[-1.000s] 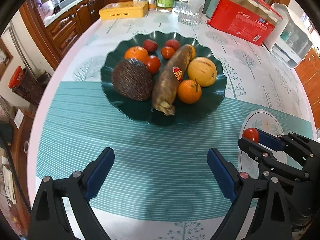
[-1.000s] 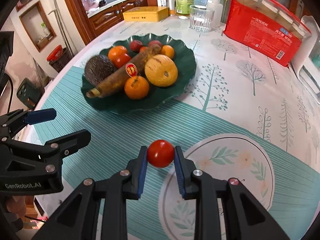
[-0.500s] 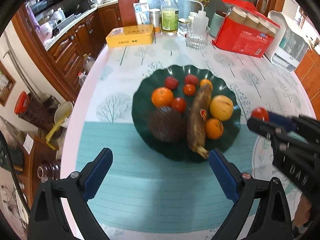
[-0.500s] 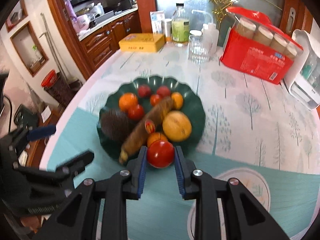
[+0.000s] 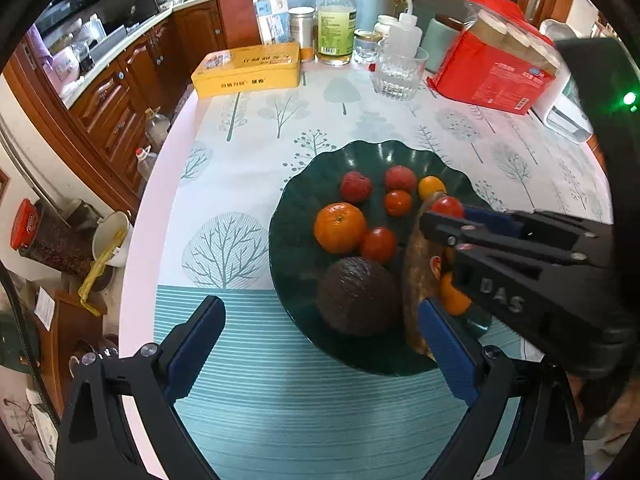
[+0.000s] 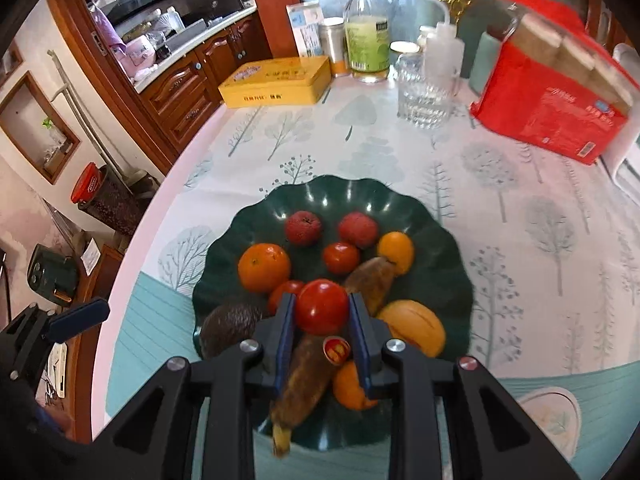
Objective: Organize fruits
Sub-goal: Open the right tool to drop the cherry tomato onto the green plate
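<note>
Since one second ago, the right tool point(image 6: 322, 330) has carried its tomato point(image 6: 322, 306) from above the placemat beside the white plate point(image 6: 550, 412) to a position over the green dish point(image 6: 436, 216). Right tool: closed on the tomato, one blue pad on each side of it; the tomato is held above the long brown root point(image 6: 308, 376) and is not resting on anything. Left tool point(image 5: 320, 344): wide open, holding nothing, positioned above the striped mat point(image 5: 304, 412) at the near rim of the dish. Dish contents, counted from the right wrist view: two tomatoes, one point(image 6: 341, 257) near the centre and one point(image 6: 285, 293) partly hidden behind the right tool's left pad; two rough red lychee-like fruits, one point(image 6: 303, 227) left of the other point(image 6: 358, 229); two mandarins, one point(image 6: 264, 267) at the left and one point(image 6: 350, 388) under the right tool; one small yellow-orange fruit point(image 6: 396, 251) touching the far tip of the root; one yellow melon-like fruit point(image 6: 414, 326) at the right; one dark brown rough fruit point(image 6: 228, 326) at the near left; one root bearing a red sticker point(image 6: 336, 349). Total with the held one: three tomatoes. The dish rests on the table point(image 6: 540, 208), overlapping the far edge of the mat.
</note>
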Action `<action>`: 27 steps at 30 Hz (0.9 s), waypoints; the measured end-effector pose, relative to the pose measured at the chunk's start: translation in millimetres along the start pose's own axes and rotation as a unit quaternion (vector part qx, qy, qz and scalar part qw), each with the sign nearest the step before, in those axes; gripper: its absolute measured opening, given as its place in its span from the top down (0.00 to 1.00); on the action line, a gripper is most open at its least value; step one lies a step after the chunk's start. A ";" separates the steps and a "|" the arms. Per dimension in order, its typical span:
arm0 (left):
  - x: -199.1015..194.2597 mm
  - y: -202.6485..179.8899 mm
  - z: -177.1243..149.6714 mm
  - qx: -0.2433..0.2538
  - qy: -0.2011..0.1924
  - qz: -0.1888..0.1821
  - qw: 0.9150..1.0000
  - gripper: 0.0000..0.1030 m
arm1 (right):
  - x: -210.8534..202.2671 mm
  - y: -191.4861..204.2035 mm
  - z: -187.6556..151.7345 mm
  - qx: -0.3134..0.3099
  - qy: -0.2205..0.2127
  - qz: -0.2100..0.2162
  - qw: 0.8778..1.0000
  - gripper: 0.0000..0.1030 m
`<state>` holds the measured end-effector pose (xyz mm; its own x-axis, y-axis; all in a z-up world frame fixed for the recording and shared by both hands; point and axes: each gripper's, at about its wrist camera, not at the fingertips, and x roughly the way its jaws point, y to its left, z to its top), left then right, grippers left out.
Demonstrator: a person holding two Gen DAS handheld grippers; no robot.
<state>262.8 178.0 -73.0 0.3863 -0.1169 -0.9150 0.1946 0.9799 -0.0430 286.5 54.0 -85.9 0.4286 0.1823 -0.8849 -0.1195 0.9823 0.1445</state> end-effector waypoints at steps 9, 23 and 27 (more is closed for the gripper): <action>21.8 15.5 4.6 -0.014 0.018 -0.013 1.000 0.06 | 29.9 9.5 8.9 -0.015 0.020 -0.008 1.000 0.74; 13.0 9.5 3.7 -0.018 0.017 -0.009 1.000 0.06 | 1.9 -5.1 -3.0 -0.006 -0.006 -0.007 1.000 0.62; 2.0 3.8 0.1 -0.013 0.011 -0.008 1.000 0.06 | -11.8 -14.3 -10.2 0.002 -0.013 -0.015 1.000 0.62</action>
<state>264.3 181.5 -75.0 0.3642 -0.1291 -0.9224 0.1768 0.9819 -0.0676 274.0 37.3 -82.0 0.4549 0.1540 -0.8771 -0.1030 0.9874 0.1200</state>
